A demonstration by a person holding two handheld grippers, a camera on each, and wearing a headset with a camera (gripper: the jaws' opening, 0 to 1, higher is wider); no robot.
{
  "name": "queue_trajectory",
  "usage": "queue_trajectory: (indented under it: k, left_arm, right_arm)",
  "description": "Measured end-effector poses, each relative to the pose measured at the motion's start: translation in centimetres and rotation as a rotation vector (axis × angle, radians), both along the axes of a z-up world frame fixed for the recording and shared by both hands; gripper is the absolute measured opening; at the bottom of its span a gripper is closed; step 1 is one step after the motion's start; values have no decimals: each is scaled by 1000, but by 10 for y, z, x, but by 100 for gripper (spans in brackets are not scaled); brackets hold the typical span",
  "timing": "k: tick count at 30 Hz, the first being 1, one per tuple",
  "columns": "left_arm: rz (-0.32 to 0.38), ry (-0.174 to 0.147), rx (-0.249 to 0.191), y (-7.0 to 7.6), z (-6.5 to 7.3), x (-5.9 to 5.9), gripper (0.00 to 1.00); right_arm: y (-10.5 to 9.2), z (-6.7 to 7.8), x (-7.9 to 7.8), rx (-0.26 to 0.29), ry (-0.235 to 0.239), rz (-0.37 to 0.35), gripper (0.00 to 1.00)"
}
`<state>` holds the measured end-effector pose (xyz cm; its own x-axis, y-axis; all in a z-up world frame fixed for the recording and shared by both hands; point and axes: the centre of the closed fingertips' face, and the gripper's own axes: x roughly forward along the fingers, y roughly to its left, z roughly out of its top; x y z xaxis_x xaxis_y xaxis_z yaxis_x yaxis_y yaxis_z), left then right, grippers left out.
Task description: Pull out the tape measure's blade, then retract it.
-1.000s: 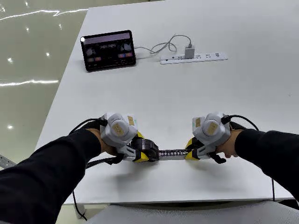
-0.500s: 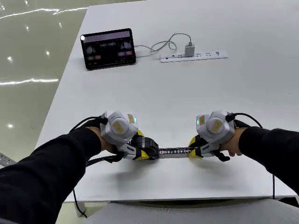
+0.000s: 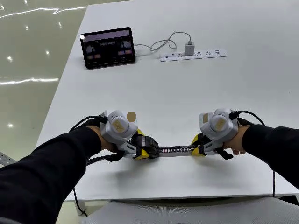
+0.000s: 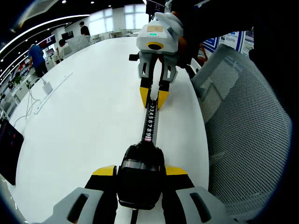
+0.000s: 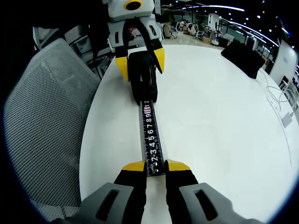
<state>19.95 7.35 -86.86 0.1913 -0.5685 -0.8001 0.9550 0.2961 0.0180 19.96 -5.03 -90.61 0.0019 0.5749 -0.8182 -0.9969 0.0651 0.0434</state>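
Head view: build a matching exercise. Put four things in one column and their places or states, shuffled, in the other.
1. tape measure case
2. blade
3. tablet
4. power strip

A. holds a plugged-in white charger
B. drawn out, tip pinched by the right gripper
C. far left, screen lit
D. clamped in the left gripper

Pairs: 1-D, 2-B, 3-C, 4-A

Left arm (image 3: 51,163) and right arm (image 3: 273,147) in black sleeves, reaching in from opposite sides, left gripper (image 3: 141,145) clamped around the tape measure case (image 3: 150,148), right gripper (image 3: 195,147) pinching the blade (image 3: 176,150) tip, jaws facing each other, apart
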Motion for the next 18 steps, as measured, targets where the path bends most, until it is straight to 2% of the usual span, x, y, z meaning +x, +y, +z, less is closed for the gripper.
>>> queue_trajectory:
  k: [18]
  left_arm:
    - [2,-4,-5,0,0,0,32]
  right_arm:
    - [-14,0,2,-4,4,-21,10]
